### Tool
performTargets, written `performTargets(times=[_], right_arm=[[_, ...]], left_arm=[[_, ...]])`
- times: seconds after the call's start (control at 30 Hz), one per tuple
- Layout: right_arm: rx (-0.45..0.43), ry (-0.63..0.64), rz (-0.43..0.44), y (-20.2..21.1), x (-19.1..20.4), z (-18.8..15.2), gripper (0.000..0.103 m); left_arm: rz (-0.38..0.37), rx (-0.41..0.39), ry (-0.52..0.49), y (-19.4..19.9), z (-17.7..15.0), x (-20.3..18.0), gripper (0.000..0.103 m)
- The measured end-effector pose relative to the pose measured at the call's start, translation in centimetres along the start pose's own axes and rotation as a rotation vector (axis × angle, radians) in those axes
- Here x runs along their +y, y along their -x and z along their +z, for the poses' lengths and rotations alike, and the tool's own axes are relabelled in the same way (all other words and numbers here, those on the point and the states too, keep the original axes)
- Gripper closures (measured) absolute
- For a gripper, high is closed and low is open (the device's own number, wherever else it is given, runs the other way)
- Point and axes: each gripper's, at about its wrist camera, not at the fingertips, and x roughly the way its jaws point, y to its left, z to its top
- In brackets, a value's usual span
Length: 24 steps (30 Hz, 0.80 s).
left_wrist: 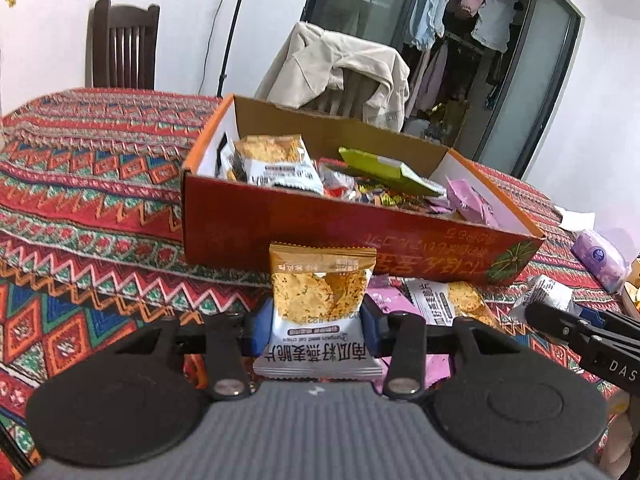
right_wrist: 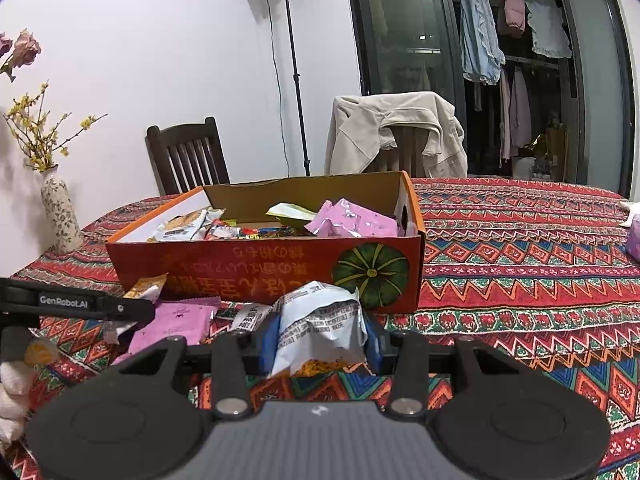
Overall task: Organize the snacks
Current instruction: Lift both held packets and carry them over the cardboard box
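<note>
An orange cardboard box (left_wrist: 256, 220) with several snack packets inside stands on the patterned tablecloth. Just in front of it my left gripper (left_wrist: 316, 330) is shut on an oat crisp packet (left_wrist: 320, 292), white below and golden above, standing upright between the blue pads. In the right wrist view the same box (right_wrist: 260, 268) is ahead, and my right gripper (right_wrist: 320, 344) is shut on a crumpled white snack packet (right_wrist: 320, 320). A pink packet (right_wrist: 176, 324) and another oat crisp packet (left_wrist: 456, 304) lie on the cloth before the box.
A purple tissue pack (left_wrist: 600, 258) lies at the right. A flowered vase (right_wrist: 58, 212) stands at the table's far left corner. Two chairs stand behind the table, one (right_wrist: 396, 140) draped with a beige jacket. A lamp stand (right_wrist: 296, 80) rises beyond.
</note>
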Motion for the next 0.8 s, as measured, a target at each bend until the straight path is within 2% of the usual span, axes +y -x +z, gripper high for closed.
performTargets(times=[0.37,0.6,0.8], right_arm=[[-0.056,0.013,0.000,1.4,0.5,1.3,0.061],[-0.126,0.063,-0.003,2.9,1.6,4.7,0.061],[-0.154,0.045,-0.008,1.7,2.0,8.1,0.061]], left_arm=[[0.039,-0.121,-0.072,3.7,1.5,-1.3,0.058],[0.036,-0.189,-0.114,4.9,4.3,-2.9,0.058],[0.045,-0.232,-0.145,4.3,7.4,-4.7,0.058]])
